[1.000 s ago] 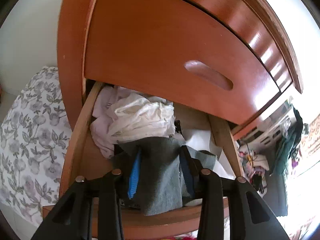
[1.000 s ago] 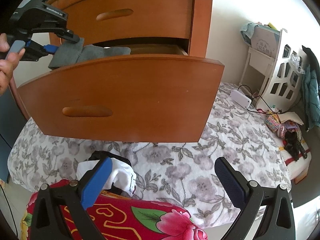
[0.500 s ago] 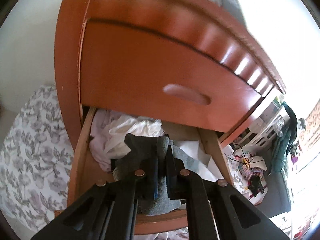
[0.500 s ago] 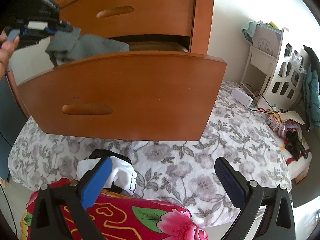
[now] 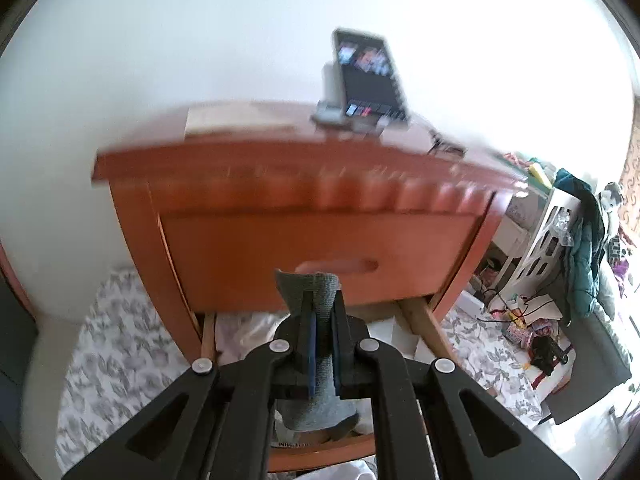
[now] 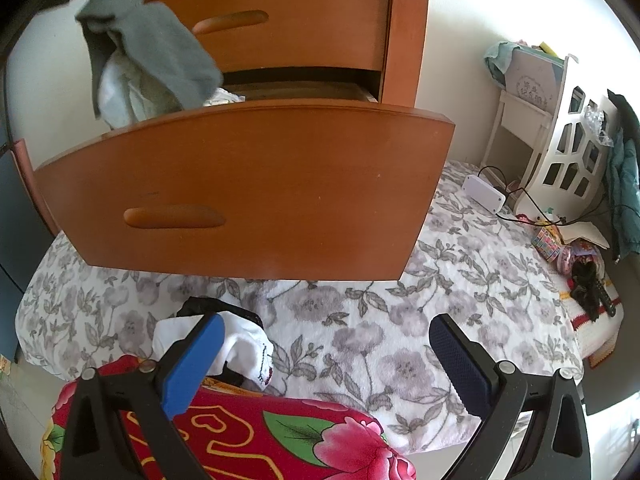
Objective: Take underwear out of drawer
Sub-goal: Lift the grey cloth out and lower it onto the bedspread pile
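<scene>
Left wrist view: left gripper [image 5: 323,320] clamped tight on grey underwear [image 5: 316,300]; cloth pinched between blue pads, folded edge poking out at 12 o'clock, tail hanging toward 6 o'clock. Right wrist view: same garment dangles at 10 o'clock above open drawer [image 6: 248,192], clear of its front panel. Right gripper [image 6: 322,364] spread wide, empty, over floral bedspread [image 6: 400,320].
</scene>
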A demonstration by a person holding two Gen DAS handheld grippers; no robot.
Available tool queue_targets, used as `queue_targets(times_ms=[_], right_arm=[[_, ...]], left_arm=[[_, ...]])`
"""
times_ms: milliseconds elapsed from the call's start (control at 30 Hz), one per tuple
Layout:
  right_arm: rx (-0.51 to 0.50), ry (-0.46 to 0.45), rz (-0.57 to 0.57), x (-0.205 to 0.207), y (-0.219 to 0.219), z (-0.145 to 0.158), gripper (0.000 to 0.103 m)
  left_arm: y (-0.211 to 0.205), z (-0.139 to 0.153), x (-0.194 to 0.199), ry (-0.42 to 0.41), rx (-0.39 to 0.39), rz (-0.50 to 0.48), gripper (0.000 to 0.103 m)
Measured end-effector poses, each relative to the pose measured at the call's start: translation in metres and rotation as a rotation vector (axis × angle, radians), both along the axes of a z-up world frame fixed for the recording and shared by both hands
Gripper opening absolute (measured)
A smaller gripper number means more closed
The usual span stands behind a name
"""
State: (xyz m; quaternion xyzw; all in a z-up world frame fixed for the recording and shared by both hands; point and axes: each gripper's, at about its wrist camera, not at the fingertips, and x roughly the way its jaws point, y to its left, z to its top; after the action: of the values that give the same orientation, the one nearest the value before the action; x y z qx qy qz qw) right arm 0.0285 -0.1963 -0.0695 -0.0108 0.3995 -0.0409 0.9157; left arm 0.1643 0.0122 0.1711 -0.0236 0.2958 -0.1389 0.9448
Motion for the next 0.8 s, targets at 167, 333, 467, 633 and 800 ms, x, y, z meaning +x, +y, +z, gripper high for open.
queue_targets(times_ms=[167, 333, 467, 633, 800], right_arm=[[0.002, -0.002, -0.002, 0.000, 0.000, 0.001, 0.103], [0.004, -0.006, -0.005, 0.001, 0.000, 0.002, 0.103], [0.011, -0.031, -0.011, -0.001, -0.002, 0.006, 0.103], [0.020, -0.051, -0.018, -0.003, -0.004, 0.009, 0.103], [0.018, -0.060, -0.021, -0.006, -0.004, 0.009, 0.103]], left_arm=[[-0.002, 0.037, -0.020, -0.080, -0.047, -0.017, 0.005], [-0.002, 0.075, -0.052, -0.167, -0.118, -0.046, 0.005], [-0.002, 0.097, -0.086, -0.237, -0.171, -0.077, 0.005], [0.005, 0.111, -0.131, -0.313, -0.189, -0.108, 0.005], [0.019, 0.107, -0.163, -0.327, -0.221, -0.118, 0.005]])
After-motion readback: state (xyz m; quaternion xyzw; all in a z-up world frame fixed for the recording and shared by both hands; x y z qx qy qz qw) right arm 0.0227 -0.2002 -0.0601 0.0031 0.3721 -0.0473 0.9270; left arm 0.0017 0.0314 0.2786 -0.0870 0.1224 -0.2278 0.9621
